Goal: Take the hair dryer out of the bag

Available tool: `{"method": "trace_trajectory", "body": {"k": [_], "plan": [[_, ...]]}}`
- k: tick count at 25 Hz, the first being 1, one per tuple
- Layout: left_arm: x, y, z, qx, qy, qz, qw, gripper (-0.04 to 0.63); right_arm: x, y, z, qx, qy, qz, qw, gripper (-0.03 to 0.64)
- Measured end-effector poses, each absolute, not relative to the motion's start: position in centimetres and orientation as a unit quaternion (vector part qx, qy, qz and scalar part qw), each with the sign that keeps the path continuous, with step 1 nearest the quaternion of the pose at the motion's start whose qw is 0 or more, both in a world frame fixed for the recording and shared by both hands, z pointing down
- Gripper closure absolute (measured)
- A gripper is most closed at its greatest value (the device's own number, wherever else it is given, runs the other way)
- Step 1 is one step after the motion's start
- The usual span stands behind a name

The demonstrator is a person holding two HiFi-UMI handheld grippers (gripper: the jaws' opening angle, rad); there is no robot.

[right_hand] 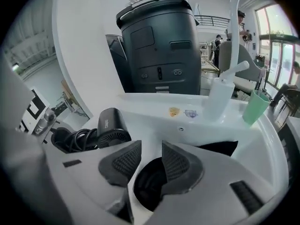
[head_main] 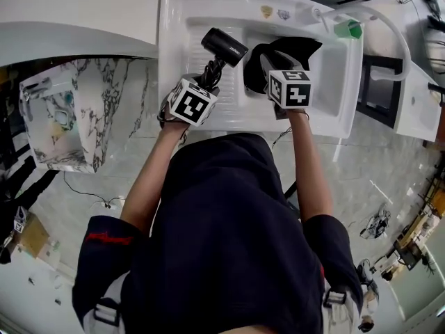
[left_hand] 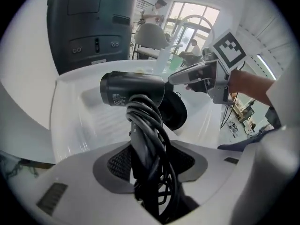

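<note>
The black hair dryer [head_main: 224, 46] is out of the bag, hanging over the white basin [head_main: 182, 19]. My left gripper [head_main: 202, 85] is shut on its handle, which has the cord wound round it [left_hand: 147, 139]; the barrel [left_hand: 133, 90] points sideways above the jaws. The black bag [head_main: 281, 56] lies slumped in the basin just right of the dryer. My right gripper [head_main: 275, 76] is at the bag, jaws nearly closed with black fabric [right_hand: 149, 184] in the gap between them. In the right gripper view the dryer [right_hand: 110, 125] is at the left.
A green cup [right_hand: 255, 106] and a white tap [right_hand: 220, 97] stand on the basin's back rim. A tall dark machine [right_hand: 159, 46] rises behind the basin. A marbled counter [head_main: 83, 110] lies to the left. The basin's ribbed side [left_hand: 103, 121] lies under the dryer.
</note>
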State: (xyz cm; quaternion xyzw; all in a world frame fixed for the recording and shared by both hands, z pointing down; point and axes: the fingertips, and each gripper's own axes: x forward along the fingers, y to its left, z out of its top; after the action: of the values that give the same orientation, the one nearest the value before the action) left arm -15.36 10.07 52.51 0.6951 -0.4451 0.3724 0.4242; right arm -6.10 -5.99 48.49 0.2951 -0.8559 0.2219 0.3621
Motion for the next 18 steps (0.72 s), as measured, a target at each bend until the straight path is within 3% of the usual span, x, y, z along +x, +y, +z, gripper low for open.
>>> {"method": "trace_trajectory", "body": {"k": [18], "plan": [[-16.8, 9.5, 54.6, 0.625, -0.495, 0.358, 0.486, 0.38, -10.0, -3.1, 50.5, 0.201, -0.872, 0.22, 0.389, 0.48]]}}
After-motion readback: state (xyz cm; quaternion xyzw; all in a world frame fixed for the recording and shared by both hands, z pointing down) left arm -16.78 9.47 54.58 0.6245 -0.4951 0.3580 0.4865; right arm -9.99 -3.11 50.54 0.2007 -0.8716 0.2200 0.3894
